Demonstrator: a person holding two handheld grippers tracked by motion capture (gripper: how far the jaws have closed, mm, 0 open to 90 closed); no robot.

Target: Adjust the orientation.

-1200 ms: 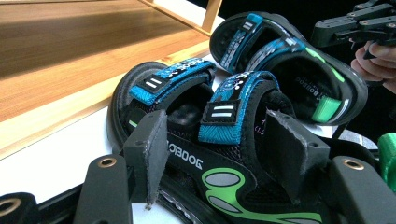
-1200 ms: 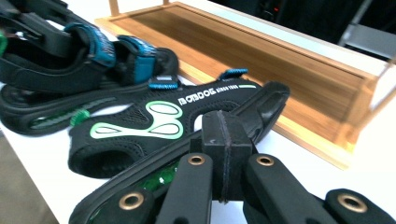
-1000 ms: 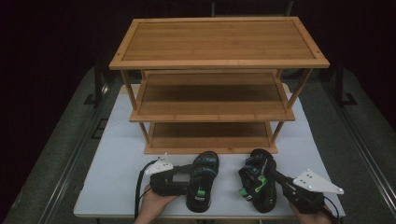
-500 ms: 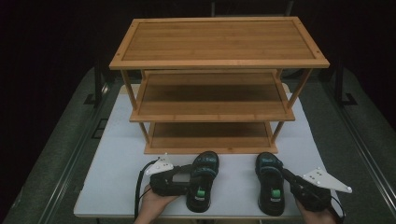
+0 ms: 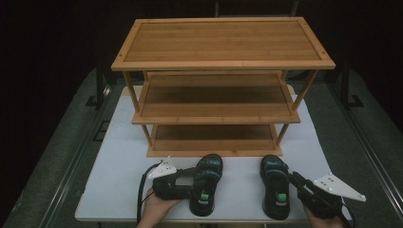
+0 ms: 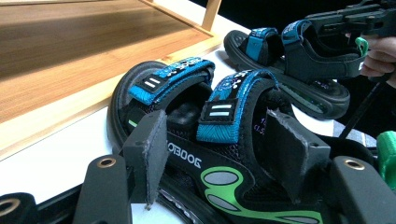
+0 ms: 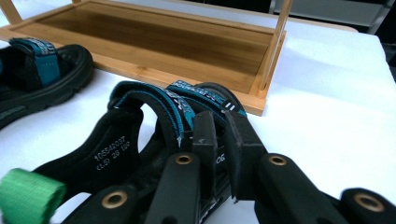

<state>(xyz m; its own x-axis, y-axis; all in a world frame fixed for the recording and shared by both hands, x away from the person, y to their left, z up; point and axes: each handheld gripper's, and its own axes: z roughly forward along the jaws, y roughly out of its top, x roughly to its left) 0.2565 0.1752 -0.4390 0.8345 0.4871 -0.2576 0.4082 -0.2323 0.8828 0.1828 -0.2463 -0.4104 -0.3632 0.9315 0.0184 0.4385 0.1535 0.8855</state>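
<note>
Two black sandals with blue straps lie on the white table in front of a bamboo shoe rack. My left gripper comes in from the left, and its jaws clamp the left sandal across its width. In the left gripper view its pads press that sandal on both sides. The right sandal rests flat on its sole. My right gripper has just been opening. Its pads stand slightly apart, with the side wall of the right sandal loose between them.
The rack has three shelves, and its bottom shelf lies just beyond the sandals' toes. Its front right post stands close to the right sandal. Bare white table stretches to the right of that sandal. The table's front edge is near both hands.
The right sandal was tipped on its side close to the left one; it now lies flat farther to the right. The left gripper and its sandal have not moved.
</note>
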